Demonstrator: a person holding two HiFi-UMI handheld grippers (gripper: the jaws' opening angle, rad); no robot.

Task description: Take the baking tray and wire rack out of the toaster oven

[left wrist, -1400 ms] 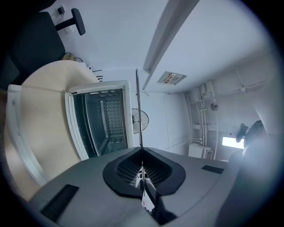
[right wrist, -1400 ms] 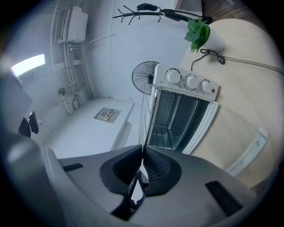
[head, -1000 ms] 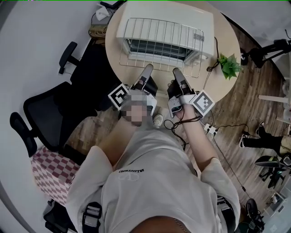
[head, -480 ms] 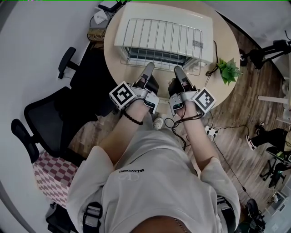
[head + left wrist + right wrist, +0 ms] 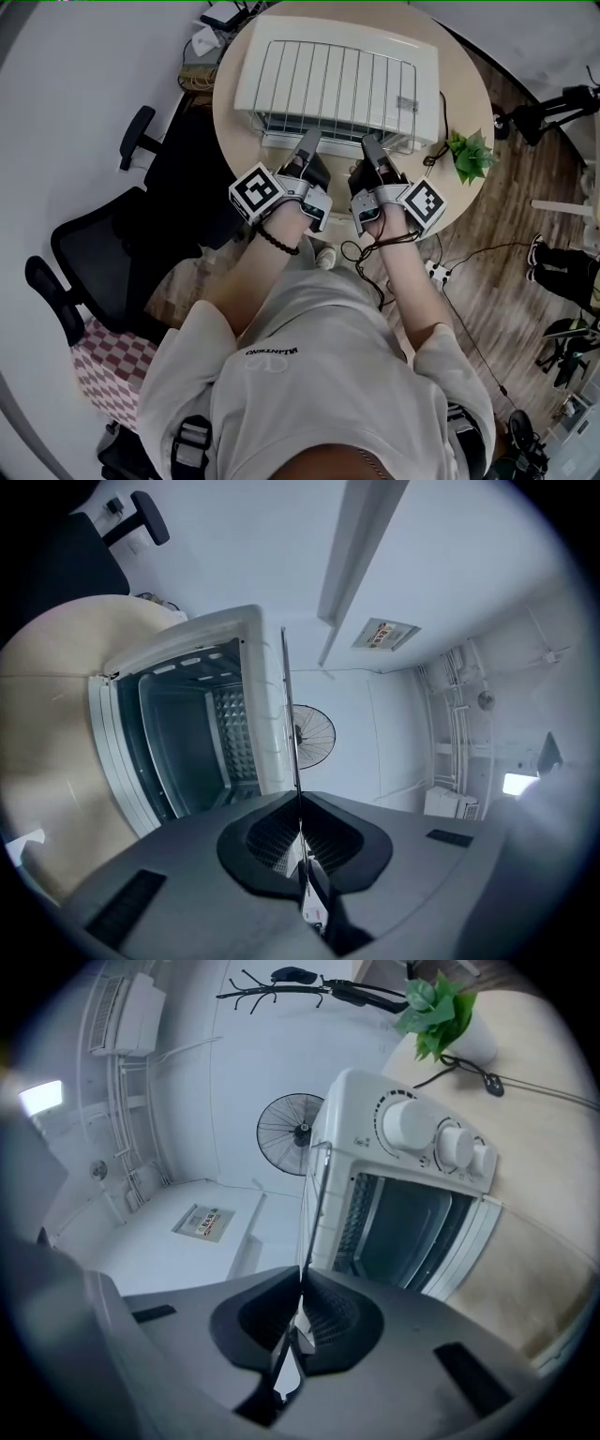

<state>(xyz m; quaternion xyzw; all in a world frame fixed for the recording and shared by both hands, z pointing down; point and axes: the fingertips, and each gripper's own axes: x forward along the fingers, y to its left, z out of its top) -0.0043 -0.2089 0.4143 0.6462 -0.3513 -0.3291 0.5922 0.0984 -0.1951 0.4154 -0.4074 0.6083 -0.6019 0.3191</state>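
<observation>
Office chair (image 5: pixel 103 234): off to the left of my left gripper, beside the round table (image 5: pixel 464 89).
Left gripper (image 5: pixel 309 142): my jaws are pinched tight on the near edge wire of the wire rack (image 5: pixel 328 80), left of its middle.
Wire rack: it stretches straight ahead from both my grippers and lies flat over the top of the toaster oven (image 5: pixel 428 84). It is outside the oven cavity. From my grippers' own views it shows edge-on as a thin line close along the oven's top; I cannot tell whether it touches.
Toaster oven: directly in front of my jaws and below the rack, with the door down and the cavity open toward me.
Right gripper (image 5: pixel 371 146): my jaws are nearly together and clamp the same near edge wire, right of its middle, just beside my left gripper.
Knobs (image 5: pixel 441 1143): on the oven's front panel, right of my right jaws.
Plant (image 5: pixel 471 148): on the table to the right of my right gripper.
</observation>
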